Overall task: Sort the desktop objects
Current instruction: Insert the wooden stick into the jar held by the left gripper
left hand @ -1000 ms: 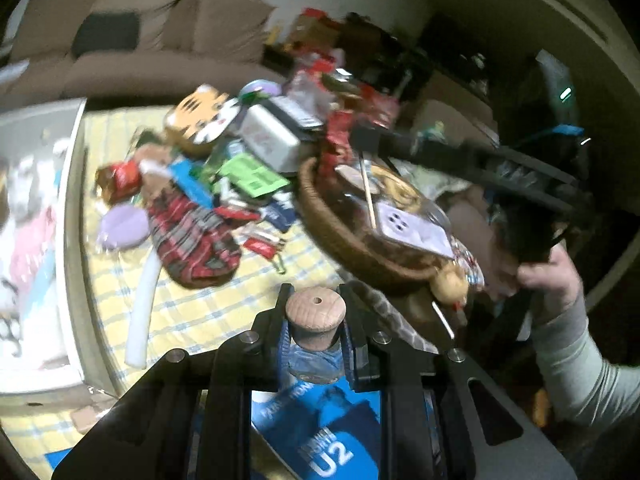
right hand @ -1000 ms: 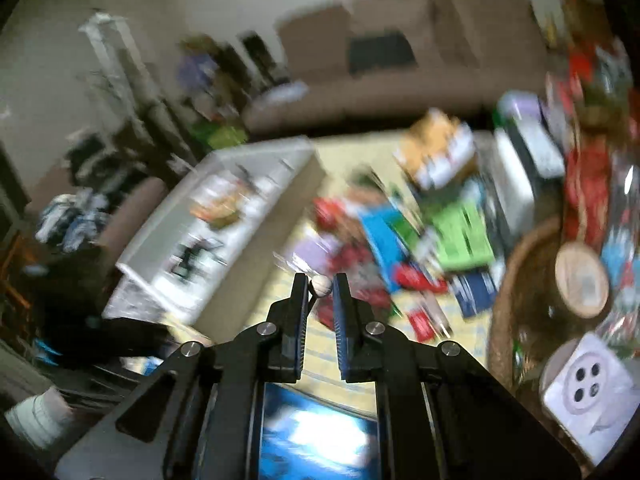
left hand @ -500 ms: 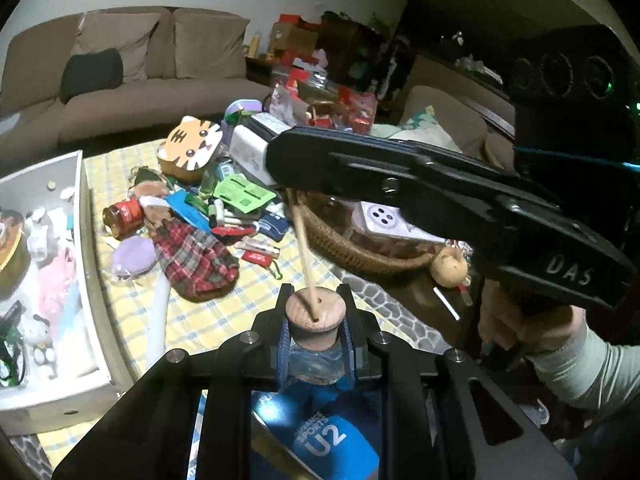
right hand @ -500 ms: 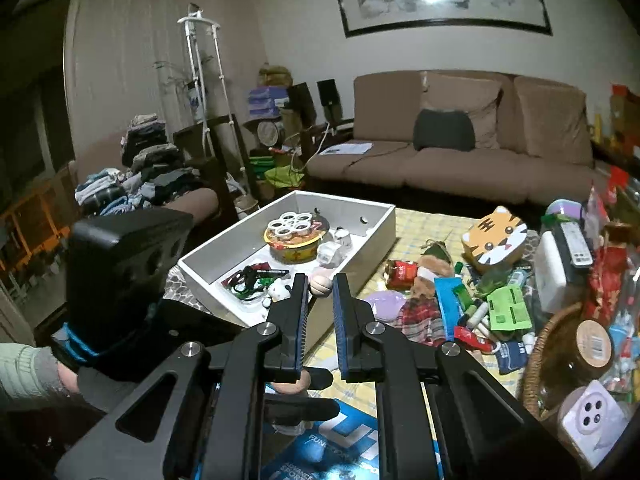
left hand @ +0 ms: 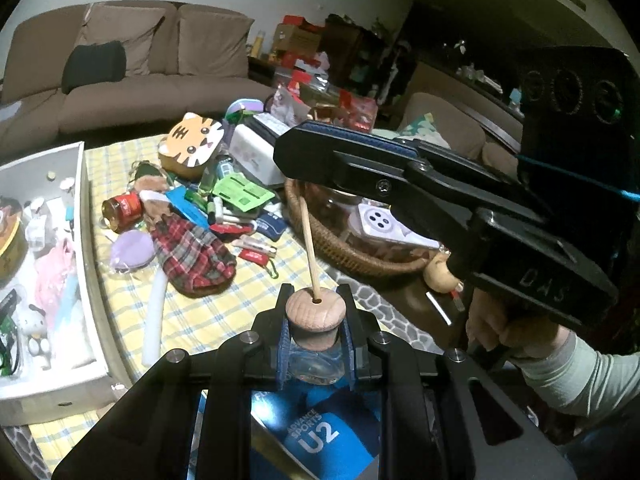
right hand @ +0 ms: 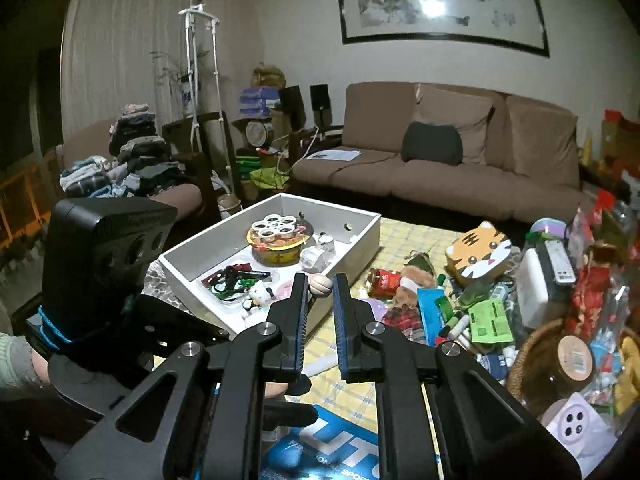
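A: How far along is the sorting?

B: Partway, I'd judge. The white box at the bench's far left corner already holds a tin, cords and small toys, but a heap is left on the checked cloth: the tiger case, a plaid slipper, a red jar, pens, and a basket near the right edge.

A: And the piece in hand?

B: The left gripper is clenched on a small glass bottle, its jaws either side just below the wooden stopper. A thin stick rises from the stopper's hole.

A: The right gripper?

B: Jaws nearly closed, reaching over the bottle. The stick's round wooden knob shows between their tips; whether they pinch the stick, I can't tell.
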`<state>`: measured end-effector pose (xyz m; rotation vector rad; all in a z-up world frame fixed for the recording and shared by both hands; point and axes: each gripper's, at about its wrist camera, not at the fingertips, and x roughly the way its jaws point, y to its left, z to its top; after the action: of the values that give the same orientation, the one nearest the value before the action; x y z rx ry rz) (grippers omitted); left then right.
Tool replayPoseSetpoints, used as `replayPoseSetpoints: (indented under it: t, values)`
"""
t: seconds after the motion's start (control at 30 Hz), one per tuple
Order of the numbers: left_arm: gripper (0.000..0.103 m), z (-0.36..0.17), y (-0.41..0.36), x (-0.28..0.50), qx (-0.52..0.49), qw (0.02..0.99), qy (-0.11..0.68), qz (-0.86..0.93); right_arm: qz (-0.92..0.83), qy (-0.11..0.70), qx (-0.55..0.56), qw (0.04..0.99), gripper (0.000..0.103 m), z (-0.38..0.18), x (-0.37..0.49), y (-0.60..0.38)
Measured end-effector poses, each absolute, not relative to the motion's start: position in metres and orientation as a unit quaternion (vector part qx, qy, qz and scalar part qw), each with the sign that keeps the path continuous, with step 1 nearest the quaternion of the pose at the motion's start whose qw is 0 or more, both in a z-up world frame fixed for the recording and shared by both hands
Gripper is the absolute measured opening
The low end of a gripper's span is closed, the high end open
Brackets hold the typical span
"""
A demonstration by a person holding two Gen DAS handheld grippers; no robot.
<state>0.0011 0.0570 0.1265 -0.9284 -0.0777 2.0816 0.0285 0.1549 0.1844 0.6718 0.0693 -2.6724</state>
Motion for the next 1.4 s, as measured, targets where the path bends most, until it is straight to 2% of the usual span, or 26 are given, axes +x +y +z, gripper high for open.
replayPoseSetpoints:
  t: [0.2,0.97,1.13,1.27,1.3,1.37,1.4]
  values:
    - [0.020,0.129,0.056,0.001,-0.378,0.412,-0.033,0.829,-0.957,0.069,0.218,0.179,0.012,0.189,0.040,0.141]
    - [0.021,0.137,0.057,0.004,-0.390,0.417,-0.038,0.820,-0.960,0.078,0.195,0.185,0.012,0.190,0.054,0.139]
    - [0.021,0.141,0.053,0.006,-0.388,0.413,-0.034,0.824,-0.952,0.090,0.197,0.215,0.012,0.191,0.060,0.134]
    - [0.021,0.142,0.049,0.008,-0.387,0.408,-0.023,0.827,-0.933,0.087,0.240,0.254,0.012,0.184,0.058,0.130]
    - [0.021,0.142,0.048,0.009,-0.385,0.406,-0.023,0.828,-0.929,0.073,0.253,0.261,0.013,0.183,0.056,0.133]
    - [0.021,0.144,0.044,0.009,-0.381,0.404,-0.025,0.831,-0.921,0.008,0.266,0.286,0.027,0.182,0.051,0.148]
    - [0.021,0.146,0.041,0.009,-0.379,0.403,-0.028,0.832,-0.917,-0.025,0.266,0.295,0.038,0.182,0.048,0.156]
